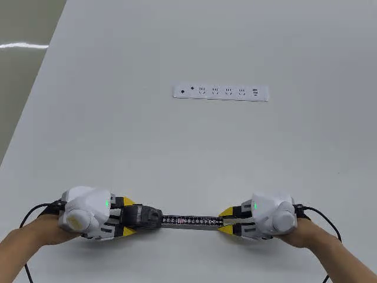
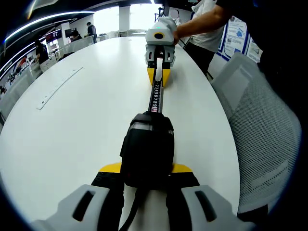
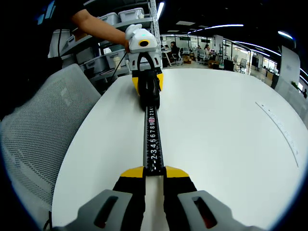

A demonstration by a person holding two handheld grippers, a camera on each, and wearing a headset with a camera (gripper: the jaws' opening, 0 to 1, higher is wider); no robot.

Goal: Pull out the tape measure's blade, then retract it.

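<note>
Jaws of the left gripper (image 2: 147, 169) are clamped on the black case of the tape measure (image 2: 147, 144), with a yellow tip pressed against each side of it. Jaws of the right gripper (image 3: 154, 172) are closed almost together, pinching the free end of the blade (image 3: 153, 139) between their yellow tips. The blade runs straight and taut from the case to the right gripper, its printed numbers facing up, low over the white worktop (image 1: 177, 153); whether it touches the surface cannot be told. In the head view the two grippers face each other along the near edge of the worktop, the left one with the case on the left, each held from behind by a hand. A white power strip (image 1: 221, 92) lies flat well beyond them, towards the middle of the worktop. A grey mesh chair (image 2: 262, 139) stands beside the worktop's edge in the gripper views.
</note>
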